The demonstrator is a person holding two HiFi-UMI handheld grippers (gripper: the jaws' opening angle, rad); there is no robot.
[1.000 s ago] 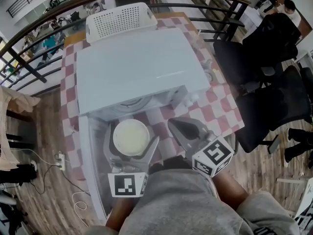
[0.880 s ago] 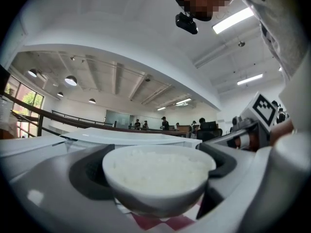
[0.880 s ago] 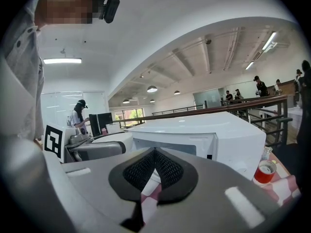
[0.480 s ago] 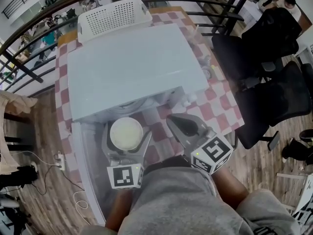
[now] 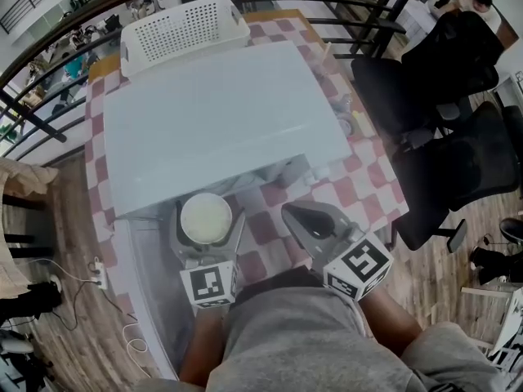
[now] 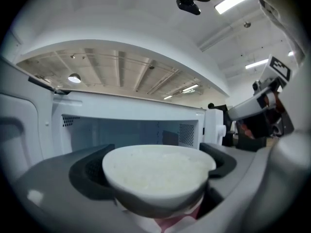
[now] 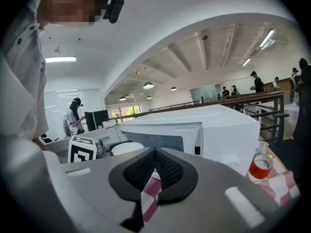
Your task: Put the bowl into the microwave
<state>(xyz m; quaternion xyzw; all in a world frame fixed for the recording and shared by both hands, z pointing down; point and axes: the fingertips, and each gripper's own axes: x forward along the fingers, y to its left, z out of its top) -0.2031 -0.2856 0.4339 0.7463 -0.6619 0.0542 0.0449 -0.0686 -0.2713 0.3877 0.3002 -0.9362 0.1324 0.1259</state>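
- While the door point(image 5: 144, 288) of the microwave point(image 5: 221, 129) stands swung out at the far left, the way in is free. I judge the step in hand to be carrying the bowl through this opening, because it is not yet inside.
- My left gripper point(image 5: 208, 217) has its jaws closed on the bowl point(image 6: 155, 174), with one dark pad on each side of its wall. It holds the bowl just in front of the microwave, above the checked worktop point(image 5: 359, 182).
- To do this step well, I would keep the bowl level and push it straight forward into the cavity point(image 6: 131, 130). It should go low enough to pass under the upper frame, and about in the middle between the side walls.
- I would set the bowl down on the cavity floor before I loosen the jaws. Then I would open them only a little, because the walls will be near.
- The bowl is white, round and smooth, with a plain rim. Its inside looks pale cream, but I cannot tell if this is some content or only the bare surface.
- My right gripper point(image 5: 292, 215) has its jaws pressed together with nothing between them. It hangs just right of the bowl and apart from the microwave, and there it does not block the left one.
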